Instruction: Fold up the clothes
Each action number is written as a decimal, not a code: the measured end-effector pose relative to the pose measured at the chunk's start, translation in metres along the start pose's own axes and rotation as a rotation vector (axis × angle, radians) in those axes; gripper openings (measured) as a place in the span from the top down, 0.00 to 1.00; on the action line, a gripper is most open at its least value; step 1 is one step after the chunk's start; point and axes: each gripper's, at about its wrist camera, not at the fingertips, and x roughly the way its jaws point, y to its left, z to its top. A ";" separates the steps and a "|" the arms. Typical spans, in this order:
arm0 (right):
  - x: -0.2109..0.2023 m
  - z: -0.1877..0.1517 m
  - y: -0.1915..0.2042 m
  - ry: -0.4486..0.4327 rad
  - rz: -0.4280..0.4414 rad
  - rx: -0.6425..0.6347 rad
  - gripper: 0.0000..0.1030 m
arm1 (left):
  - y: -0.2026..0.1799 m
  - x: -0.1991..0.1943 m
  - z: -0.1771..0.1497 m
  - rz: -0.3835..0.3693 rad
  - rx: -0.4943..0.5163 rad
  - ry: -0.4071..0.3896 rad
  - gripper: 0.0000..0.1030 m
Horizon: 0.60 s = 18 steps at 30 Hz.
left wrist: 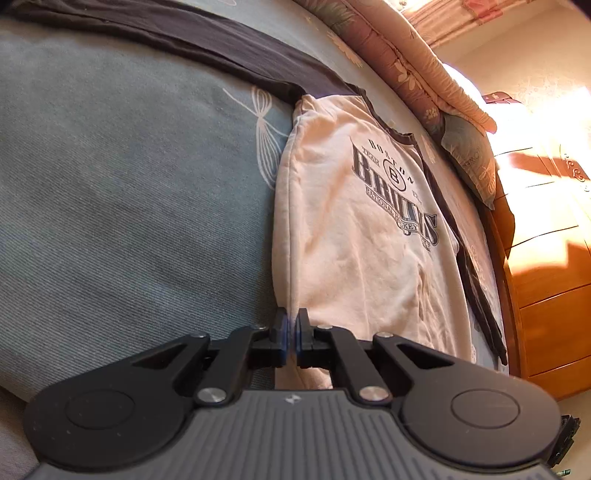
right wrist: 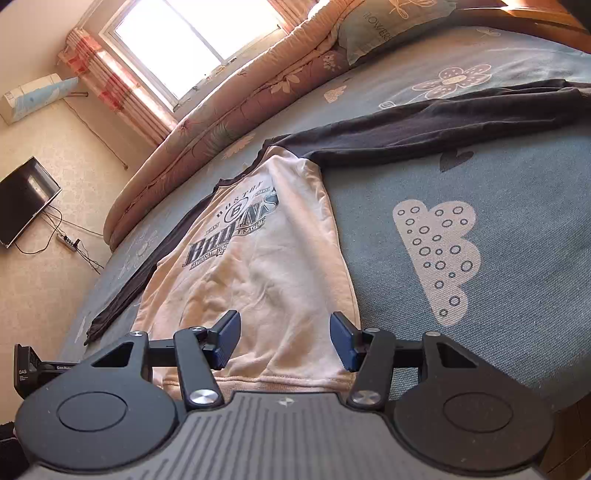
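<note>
On the blue-grey bedspread lies a cream raglan sweatshirt with dark sleeves and a Boston Bruins print, chest side up, its hem toward both cameras. The folding looks barely begun: 1 long side of the body appears turned in, since the print is cut off at that edge, while the dark sleeve on that side stretches out flat across the bed and the other sleeve trails along the opposite edge.

The left gripper has its pads pressed together on the folded cream edge near the hem corner. The right gripper stands spread above the hem, with nothing between its pads. Both sleeves and the crosswise folds are left, by my reading.

A rolled floral quilt and a pillow line the far side of the bed. Beyond are a sunlit window, a striped curtain, a television on the floor against the wall, and a wooden headboard.
</note>
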 end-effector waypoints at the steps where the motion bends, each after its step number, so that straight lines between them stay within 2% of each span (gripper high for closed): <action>1: 0.000 -0.001 -0.001 -0.001 -0.005 0.004 0.43 | 0.004 -0.002 0.003 0.004 -0.004 -0.002 0.98; 5: 0.000 -0.001 -0.005 0.002 -0.038 0.003 0.43 | 0.016 0.003 0.001 -0.020 -0.053 0.045 0.95; 7: 0.001 -0.002 -0.005 0.009 -0.058 -0.010 0.42 | 0.018 0.005 -0.005 -0.032 -0.063 0.063 0.79; 11: 0.004 -0.006 -0.009 0.026 -0.074 0.003 0.41 | 0.022 0.007 -0.018 -0.098 -0.119 0.087 0.71; 13: 0.006 -0.009 -0.013 0.042 -0.083 0.017 0.41 | 0.022 0.007 -0.024 -0.134 -0.138 0.105 0.58; 16: 0.012 -0.015 -0.018 0.088 -0.086 0.043 0.39 | 0.019 0.008 -0.030 -0.157 -0.150 0.119 0.54; 18: 0.014 -0.019 -0.018 0.100 -0.052 0.061 0.38 | 0.018 0.011 -0.034 -0.179 -0.162 0.127 0.53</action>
